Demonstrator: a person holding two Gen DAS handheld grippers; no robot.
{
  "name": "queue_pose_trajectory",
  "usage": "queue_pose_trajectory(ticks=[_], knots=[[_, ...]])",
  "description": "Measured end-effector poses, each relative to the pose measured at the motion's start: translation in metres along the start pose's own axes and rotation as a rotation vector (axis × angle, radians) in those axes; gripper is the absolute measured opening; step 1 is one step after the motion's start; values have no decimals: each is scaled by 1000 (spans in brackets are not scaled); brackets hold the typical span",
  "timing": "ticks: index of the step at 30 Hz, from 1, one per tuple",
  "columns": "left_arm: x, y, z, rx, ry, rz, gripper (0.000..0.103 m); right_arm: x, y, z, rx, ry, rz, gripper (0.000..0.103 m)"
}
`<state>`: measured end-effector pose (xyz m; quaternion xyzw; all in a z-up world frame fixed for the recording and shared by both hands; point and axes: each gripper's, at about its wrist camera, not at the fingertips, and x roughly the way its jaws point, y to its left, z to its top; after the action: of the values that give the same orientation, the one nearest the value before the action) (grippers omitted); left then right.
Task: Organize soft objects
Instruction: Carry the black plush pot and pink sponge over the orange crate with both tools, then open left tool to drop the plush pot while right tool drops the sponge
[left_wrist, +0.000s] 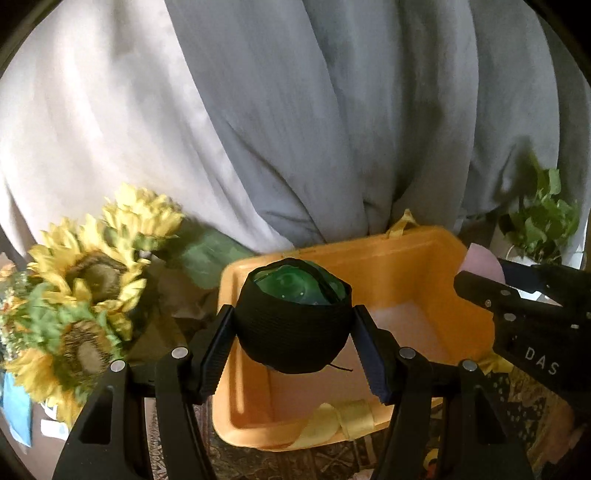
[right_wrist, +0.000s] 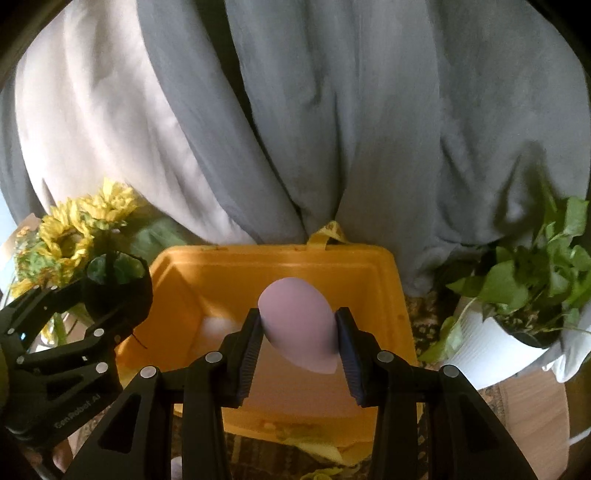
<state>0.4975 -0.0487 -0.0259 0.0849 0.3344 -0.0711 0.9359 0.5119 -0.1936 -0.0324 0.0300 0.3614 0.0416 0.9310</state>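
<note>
here, left gripper (left_wrist: 293, 343) clamped on a black ribbed pouch with green inside (left_wrist: 293, 321), right gripper (right_wrist: 299, 341) clamped on a pink egg-shaped sponge (right_wrist: 295, 325). both held above an open orange bin (right_wrist: 384, 280); sunflowers (left_wrist: 85, 273) left, potted plant (right_wrist: 524, 280) right, grey curtain (left_wrist: 295, 110) behind.

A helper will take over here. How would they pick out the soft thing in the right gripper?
Find the yellow bin before the grey curtain. Above it, the right gripper pinches a pink egg-shaped sponge; the neighbouring black ball is dark.
</note>
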Motion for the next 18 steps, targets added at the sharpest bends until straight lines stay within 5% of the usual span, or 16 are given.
queue_pose_trajectory(ticks=[10,14,18], knots=[[37,5,-2,-32,124,-48,64,41,-5,3,8,132,8,47],[36,6,-1,-42,107,-53,89,46,-7,5,21,164,17,71],[29,6,2,-26,90,-36,89,42,-8,8,22,143,6,71]])
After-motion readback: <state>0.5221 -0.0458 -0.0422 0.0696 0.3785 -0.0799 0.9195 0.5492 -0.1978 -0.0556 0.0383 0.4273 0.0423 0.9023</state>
